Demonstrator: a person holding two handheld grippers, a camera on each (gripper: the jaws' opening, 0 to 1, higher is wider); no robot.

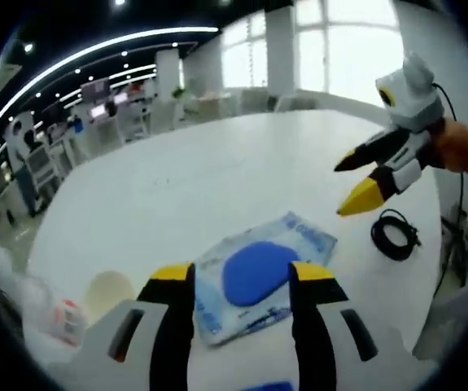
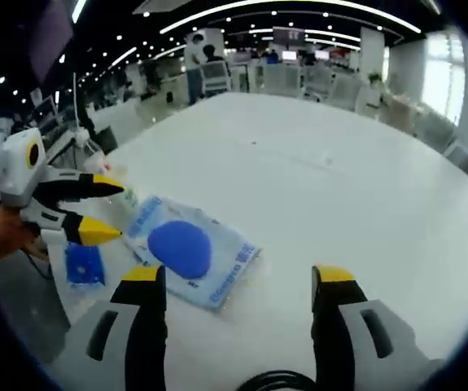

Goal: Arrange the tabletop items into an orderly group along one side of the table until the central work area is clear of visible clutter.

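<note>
A flat light-blue packet with a dark blue oval on it (image 1: 258, 273) (image 2: 186, 248) lies on the white table (image 1: 217, 163) (image 2: 323, 163). My left gripper (image 1: 242, 277) is open just short of the packet, with nothing between its yellow-tipped jaws. In the right gripper view the left gripper (image 2: 115, 210) is open beside the packet's left edge. My right gripper (image 2: 238, 277) is open and empty over bare table to the right of the packet. The left gripper view shows the right gripper (image 1: 346, 187) hovering open above the packet's far right corner.
A coil of black cable (image 1: 395, 235) (image 2: 278, 381) lies near the table edge by the right gripper. A small blue packet (image 2: 83, 265) lies under the left gripper. A cream round object (image 1: 107, 289) and a plastic-wrapped item with red print (image 1: 63, 318) sit left of the left gripper. Desks and chairs stand beyond the table.
</note>
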